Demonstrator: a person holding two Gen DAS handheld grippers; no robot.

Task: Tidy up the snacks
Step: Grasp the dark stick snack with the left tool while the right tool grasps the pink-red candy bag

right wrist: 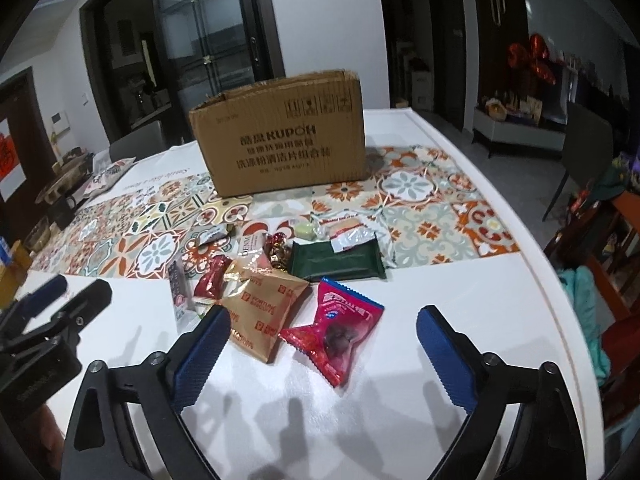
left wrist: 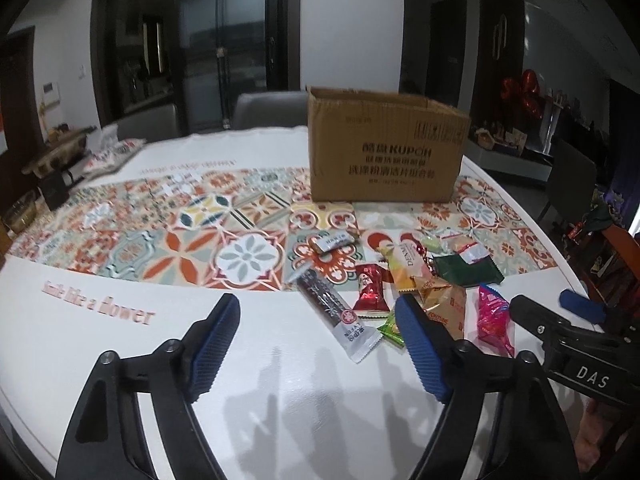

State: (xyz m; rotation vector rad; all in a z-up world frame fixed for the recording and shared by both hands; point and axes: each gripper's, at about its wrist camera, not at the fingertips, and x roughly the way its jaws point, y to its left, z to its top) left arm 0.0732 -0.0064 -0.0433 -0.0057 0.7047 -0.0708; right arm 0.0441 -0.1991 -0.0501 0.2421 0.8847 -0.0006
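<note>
Brown cardboard box (right wrist: pixel 280 136), pink packet (right wrist: pixel 336 332), dark green packet (right wrist: pixel 336 262), floral-tiled tablecloth (left wrist: pixel 160 224).

snacks (right wrist: pixel 280 276) on table (right wrist: pixel 460 292), box (right wrist: pixel 280 140) behind

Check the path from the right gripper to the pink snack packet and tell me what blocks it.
Nothing visible does. The pink snack packet lies on bare white table ahead of the open right gripper; the gold packet sits beside it, left.
</note>
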